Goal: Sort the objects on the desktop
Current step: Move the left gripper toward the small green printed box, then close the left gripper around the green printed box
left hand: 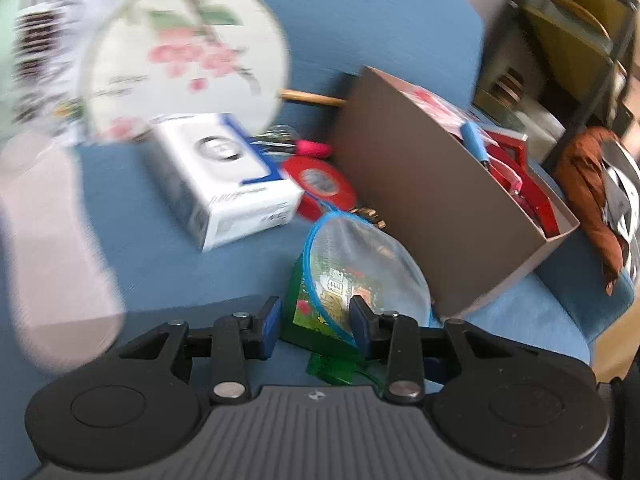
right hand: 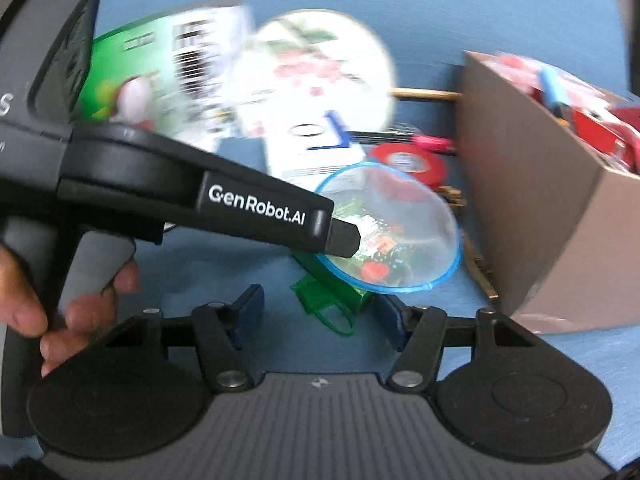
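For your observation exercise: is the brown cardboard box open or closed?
Open. The brown cardboard box has no lid over it, and red items show inside above its rim.

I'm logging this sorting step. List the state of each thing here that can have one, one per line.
Left gripper: partly closed around the blue-rimmed clear mesh pouch; contact unclear.
Right gripper: open, over the green plastic handle.
Brown cardboard box: open-topped, holding red items.
White carton: closed, lying flat.
Round floral fan: lying flat.

Clear blue-rimmed mesh pouch with a green packet inside lies tilted on the blue table, brown storage box at its 3 o'clock.
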Motion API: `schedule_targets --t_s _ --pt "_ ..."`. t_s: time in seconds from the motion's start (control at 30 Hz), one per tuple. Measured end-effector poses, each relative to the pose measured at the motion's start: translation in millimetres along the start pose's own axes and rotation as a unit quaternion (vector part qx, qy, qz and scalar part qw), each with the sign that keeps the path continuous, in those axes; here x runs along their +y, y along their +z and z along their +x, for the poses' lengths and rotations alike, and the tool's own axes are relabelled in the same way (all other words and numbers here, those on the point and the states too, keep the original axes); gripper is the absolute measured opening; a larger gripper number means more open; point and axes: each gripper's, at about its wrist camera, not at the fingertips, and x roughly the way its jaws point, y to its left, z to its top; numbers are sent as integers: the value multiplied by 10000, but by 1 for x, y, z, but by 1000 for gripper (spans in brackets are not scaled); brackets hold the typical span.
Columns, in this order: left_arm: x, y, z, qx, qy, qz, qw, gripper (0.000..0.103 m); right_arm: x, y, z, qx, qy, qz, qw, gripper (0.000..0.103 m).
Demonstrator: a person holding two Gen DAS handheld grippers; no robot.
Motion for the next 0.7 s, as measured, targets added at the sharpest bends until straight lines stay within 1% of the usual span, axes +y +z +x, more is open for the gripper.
schedule_targets --t_s 0.07,0.2,0.23,0.27,0.3,0.4,0.47,0.53,0.57,0.63,0.7 --pt "5 -8 -17 -20 129 -111 9999 39 8 0 -4 40 260 -102 9996 61" --pt "16 -26 -49 -15 101 -404 9991 38 15 -2 -12 -2 729 -216 9971 62" --pt "17 -30 -53 -54 132 -473 9988 42 17 -3 -13 -31 789 -264 9965 63" --pt "18 -32 -57 -103 168 -520 9985 47 19 -6 -16 -50 809 -321 9962 66" --pt "19 -34 -59 -151 221 -553 9981 49 21 -7 -16 -74 786 -406 9961 68" --pt "24 -34 -62 -267 300 -680 9969 49 23 -8 -18 -272 427 -529 9973 68" --pt "26 -33 -63 -299 305 -767 9961 49 13 -7 -21 -394 124 -297 9987 68" --pt "27 -32 -61 -294 376 -750 9960 49 -3 -6 -20 -381 -147 137 9991 68" --pt "26 -32 -60 -291 388 -742 9961 49 -12 -6 -19 -340 -212 414 9983 68" --pt "25 -31 -57 -288 387 -762 9959 49 -22 -6 -18 -316 -163 708 9969 68" --pt "23 -30 -54 -277 331 -754 9962 49 -20 -6 -19 -334 56 618 9975 68"
